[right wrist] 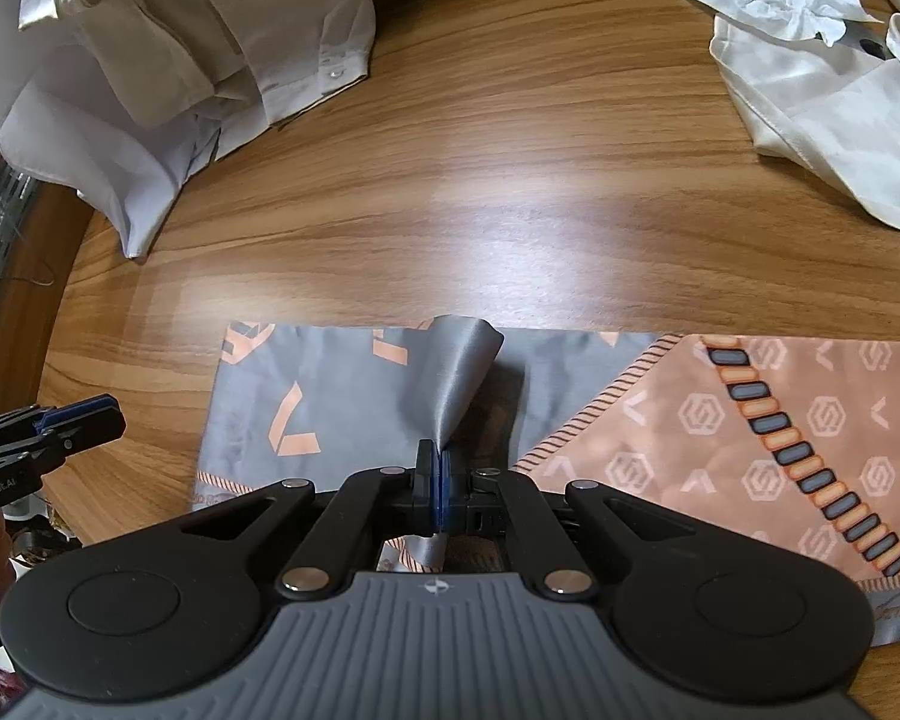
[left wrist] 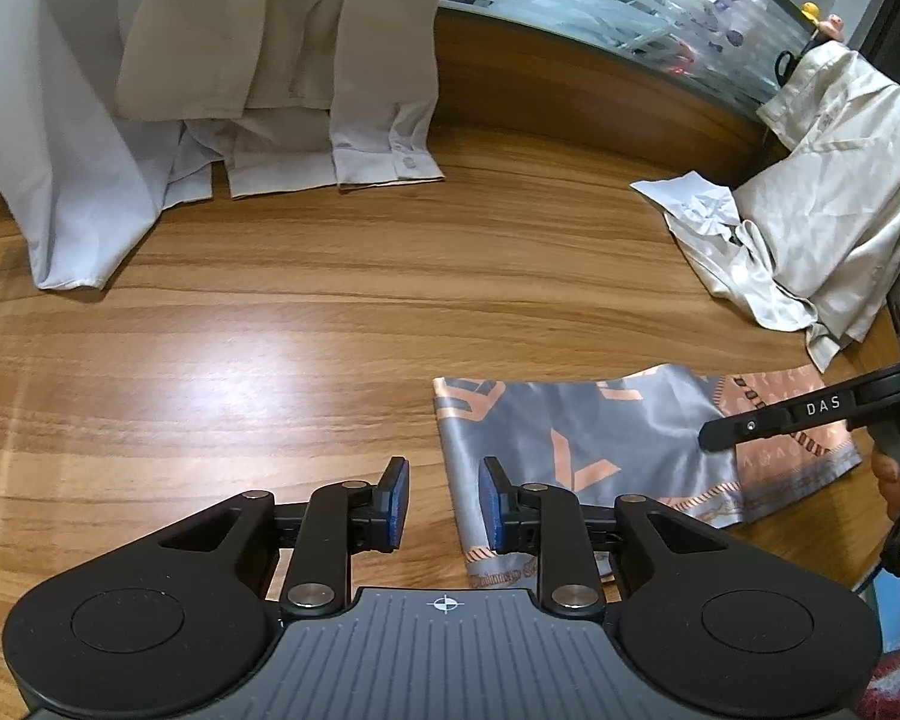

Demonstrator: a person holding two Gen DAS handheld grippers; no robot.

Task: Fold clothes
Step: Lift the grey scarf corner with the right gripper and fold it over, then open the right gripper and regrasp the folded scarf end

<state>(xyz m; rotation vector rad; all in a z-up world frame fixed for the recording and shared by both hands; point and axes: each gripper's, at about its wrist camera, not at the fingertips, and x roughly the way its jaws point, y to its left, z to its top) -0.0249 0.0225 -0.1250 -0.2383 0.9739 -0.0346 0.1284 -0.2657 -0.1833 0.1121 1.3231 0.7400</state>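
My left hand-held gripper hangs over the wooden counter with its blue pads a little apart and nothing between them; the left edge of the grey-and-orange scarf lies flat just beneath the right pad. Pale shirts are heaped at the far left, a cream garment at the right. My right hand-held gripper reaches over the scarf from the right.

From the right wrist, my right hand-held gripper is pinched tight on a raised grey fold of the scarf, whose orange patterned part spreads flat to the right. My left hand-held gripper sits just off the scarf's left edge.
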